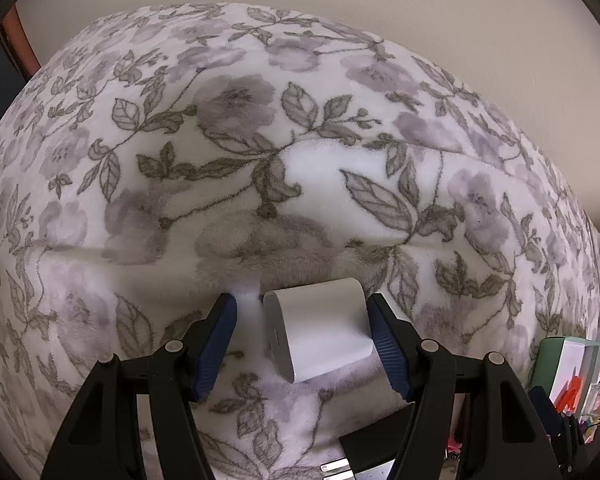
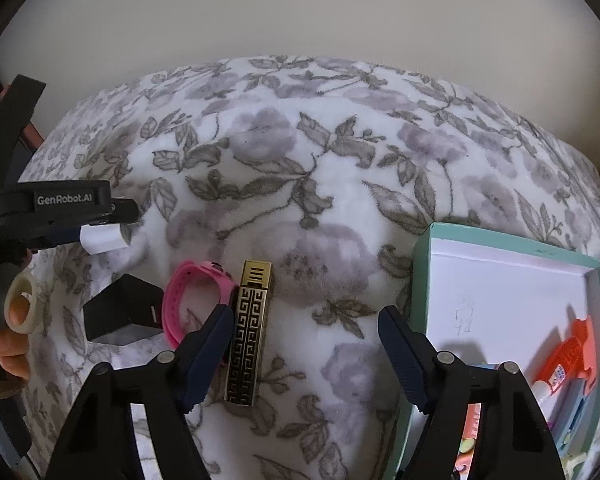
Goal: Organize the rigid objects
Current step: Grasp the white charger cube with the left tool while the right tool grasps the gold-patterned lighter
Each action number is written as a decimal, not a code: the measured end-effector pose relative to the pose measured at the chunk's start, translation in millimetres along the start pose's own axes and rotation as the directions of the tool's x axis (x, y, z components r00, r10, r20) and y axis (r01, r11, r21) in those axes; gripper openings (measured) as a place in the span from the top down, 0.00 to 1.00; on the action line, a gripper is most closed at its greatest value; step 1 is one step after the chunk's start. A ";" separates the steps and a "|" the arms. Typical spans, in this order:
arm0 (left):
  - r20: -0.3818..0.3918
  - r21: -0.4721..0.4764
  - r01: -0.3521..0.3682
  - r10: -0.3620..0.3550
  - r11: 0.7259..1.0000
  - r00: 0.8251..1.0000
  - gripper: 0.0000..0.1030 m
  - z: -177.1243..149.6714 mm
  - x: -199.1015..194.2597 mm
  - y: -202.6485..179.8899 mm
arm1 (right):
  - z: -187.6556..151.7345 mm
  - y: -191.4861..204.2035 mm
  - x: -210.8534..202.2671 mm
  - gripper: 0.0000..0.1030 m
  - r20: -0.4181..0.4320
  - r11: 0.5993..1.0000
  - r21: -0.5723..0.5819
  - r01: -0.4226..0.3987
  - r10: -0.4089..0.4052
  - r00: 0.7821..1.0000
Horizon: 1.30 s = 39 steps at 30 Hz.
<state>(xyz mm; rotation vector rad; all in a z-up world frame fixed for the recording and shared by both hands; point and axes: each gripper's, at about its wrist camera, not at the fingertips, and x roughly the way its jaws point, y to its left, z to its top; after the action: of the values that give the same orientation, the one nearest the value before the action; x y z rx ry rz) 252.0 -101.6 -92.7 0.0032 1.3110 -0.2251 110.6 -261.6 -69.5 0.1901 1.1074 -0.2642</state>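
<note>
White charger (image 1: 320, 328) is found low at 6 o'clock in the left wrist view, sat on the floral blanket (image 1: 300, 160) between the jaws of the left gripper (image 1: 300, 320). It isn't properly clamped yet: the pad on the 3 o'clock side is touching it, but a strip of blanket can be seen between the cube and the other pad, so the gripper is counted as released.

Best results are probably had if the gripper is centred first, so both pads meet the flat sides squarely. Otherwise the smooth cube could get shoved sideways or twisted on the soft fleece. A firm, even squeeze is advised before anything is lifted.

Right gripper (image 2: 306, 312) is held spread and empty over the blanket, with the brass patterned lighter (image 2: 248, 332) just beside its 9 o'clock finger and the pink strap (image 2: 192, 292) right behind that. The teal box (image 2: 420, 264) at 4 o'clock looks like the place things are meant to be dropped into.
</note>
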 end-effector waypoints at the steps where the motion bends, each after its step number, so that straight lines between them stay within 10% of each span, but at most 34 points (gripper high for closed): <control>1: -0.001 -0.002 0.004 -0.004 1.000 1.000 0.34 0.1 0.1 0.4 | 0.2 0.9 -0.8 0.26 0.002 1.000 -0.009 0.007 -0.007 1.000; 39: 0.032 0.035 -0.003 0.002 0.999 0.999 0.33 -1.0 3.2 -0.8 | -23.0 17.5 10.6 0.35 -0.089 0.973 -0.221 0.068 -0.089 0.992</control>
<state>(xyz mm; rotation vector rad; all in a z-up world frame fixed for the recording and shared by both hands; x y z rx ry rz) 251.7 -102.8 -95.9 0.0304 1.2754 -0.2452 100.7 -239.7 -88.6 -0.0363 1.2343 -0.2037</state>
